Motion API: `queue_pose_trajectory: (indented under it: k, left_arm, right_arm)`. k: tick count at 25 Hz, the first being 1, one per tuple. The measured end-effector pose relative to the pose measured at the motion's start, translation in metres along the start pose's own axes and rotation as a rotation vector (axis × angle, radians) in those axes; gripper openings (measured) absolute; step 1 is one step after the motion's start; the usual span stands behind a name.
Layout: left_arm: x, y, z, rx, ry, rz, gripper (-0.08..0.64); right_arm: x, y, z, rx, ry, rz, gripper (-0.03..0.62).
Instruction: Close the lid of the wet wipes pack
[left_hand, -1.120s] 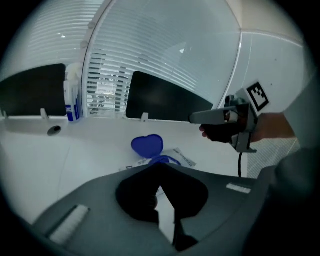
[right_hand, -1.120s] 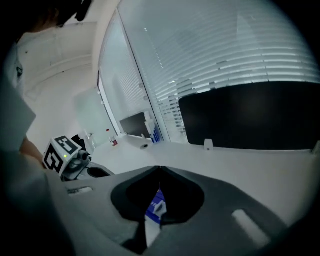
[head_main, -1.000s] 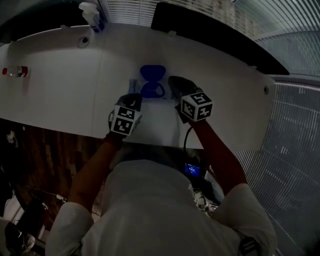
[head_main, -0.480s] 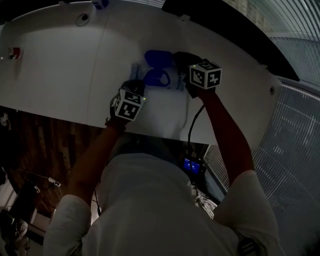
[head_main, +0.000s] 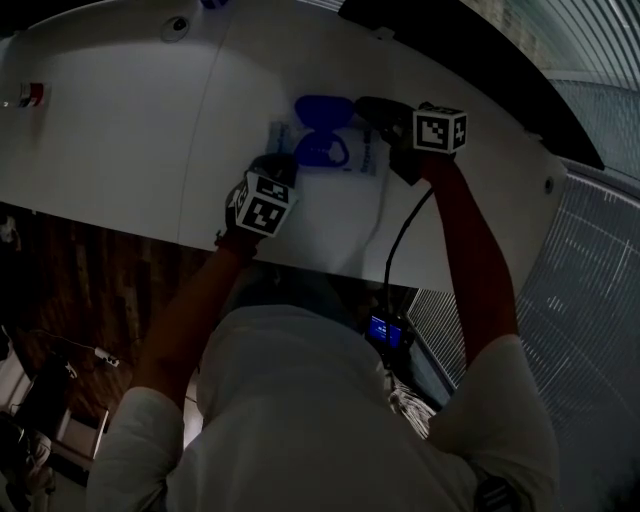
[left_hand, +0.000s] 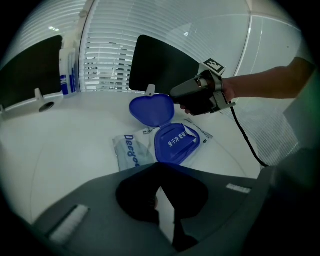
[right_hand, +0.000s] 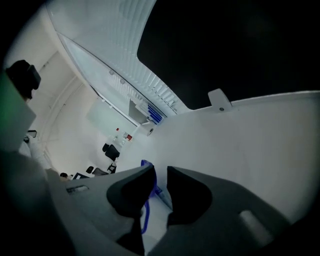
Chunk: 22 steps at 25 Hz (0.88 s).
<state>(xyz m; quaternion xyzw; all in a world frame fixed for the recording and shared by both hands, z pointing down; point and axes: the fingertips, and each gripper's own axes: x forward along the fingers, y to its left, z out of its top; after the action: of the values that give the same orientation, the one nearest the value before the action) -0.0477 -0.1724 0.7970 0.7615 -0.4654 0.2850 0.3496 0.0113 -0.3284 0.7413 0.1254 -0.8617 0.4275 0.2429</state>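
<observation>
Left claw — tips pressed together, empty, low centre, near the wet wipes pack | pack flat on the desk, mid-frame | blue lid standing open | right claw — slightly spread, lid's edge showing in its gap

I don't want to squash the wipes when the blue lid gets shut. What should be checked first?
1. The lid stands up and open, ready to fold down: ok.
2. The right gripper is at the lid: ok, the blue rim shows in the gap between its slightly parted jaws.
3. Firm hold on the lid: cannot tell.
4. The left gripper steadies the pack: not ok, it sits short of the pack, jaws together and empty.
5. No wipe pokes from the opening: cannot tell.
</observation>
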Motion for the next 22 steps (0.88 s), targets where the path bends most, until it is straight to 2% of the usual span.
queue_pose_trajectory:
  k: [5, 11, 14, 22]
  left_arm:
    - [-0.001, 0.003, 0.000, 0.002, 0.000, -0.002, 0.002]
    - [-0.001, 0.003, 0.001, -0.001, 0.005, -0.010, 0.002]
    - [-0.001, 0.004, 0.001, -0.004, -0.001, -0.019, 0.002]
    - [-0.001, 0.000, 0.001, -0.003, -0.033, -0.069, 0.002]
  right_arm:
    - [0.000, 0.027, 0.002, -0.027, 0.040, 0.110, 0.075]
    - [-0.010, 0.057, -0.024, -0.095, 0.168, 0.187, 0.075]
    - [-0.012, 0.062, -0.044, -0.120, 0.239, 0.176, 0.075]
    - [-0.008, 0.054, -0.099, -0.260, 0.431, 0.061, 0.064]
